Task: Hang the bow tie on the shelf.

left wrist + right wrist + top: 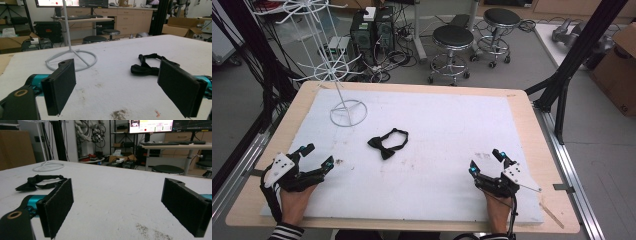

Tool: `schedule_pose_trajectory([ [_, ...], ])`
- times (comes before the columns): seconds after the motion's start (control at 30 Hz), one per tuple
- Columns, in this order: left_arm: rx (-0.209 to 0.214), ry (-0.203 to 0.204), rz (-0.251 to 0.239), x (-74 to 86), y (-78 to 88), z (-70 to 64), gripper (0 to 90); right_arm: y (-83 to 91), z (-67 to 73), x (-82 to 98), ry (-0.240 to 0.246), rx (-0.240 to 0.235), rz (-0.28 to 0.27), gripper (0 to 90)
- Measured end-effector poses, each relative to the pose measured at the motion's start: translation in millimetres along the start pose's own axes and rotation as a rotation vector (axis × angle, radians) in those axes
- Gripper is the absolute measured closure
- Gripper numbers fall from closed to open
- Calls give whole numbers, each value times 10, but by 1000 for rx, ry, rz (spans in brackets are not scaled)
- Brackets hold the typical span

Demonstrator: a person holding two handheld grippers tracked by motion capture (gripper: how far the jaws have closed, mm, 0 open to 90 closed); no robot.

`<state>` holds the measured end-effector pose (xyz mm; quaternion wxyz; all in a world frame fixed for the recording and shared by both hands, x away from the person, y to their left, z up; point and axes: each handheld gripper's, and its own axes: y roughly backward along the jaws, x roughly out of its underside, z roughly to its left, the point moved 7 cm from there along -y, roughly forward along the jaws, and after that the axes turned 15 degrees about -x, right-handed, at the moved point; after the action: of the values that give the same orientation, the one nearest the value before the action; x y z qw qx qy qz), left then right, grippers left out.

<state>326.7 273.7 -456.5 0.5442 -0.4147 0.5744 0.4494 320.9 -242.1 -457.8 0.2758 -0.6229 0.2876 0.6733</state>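
Your left tool rests at about 8 o'clock on the desk, jaws spread and empty; your right tool sits at about 4 o'clock, likewise released. The bow tie lies near the middle of the white pad, ahead of both tools and apart from them, nearer the left one. Its bow points toward 7 o'clock, the strap loop toward 1 o'clock. The wire stand sits at 10 o'clock.
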Motion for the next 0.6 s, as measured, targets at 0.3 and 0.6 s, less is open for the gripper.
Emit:
schedule_pose_trajectory([
  [0.3, -33, -5, 13, 3, -13, 8, 155, 6, 10, -5, 10, 0, -10, 98],
  [0.6, -51, -66, 65, 24, -64, -35, 154, 6, -4, -8, 15, 3, -10, 98],
])
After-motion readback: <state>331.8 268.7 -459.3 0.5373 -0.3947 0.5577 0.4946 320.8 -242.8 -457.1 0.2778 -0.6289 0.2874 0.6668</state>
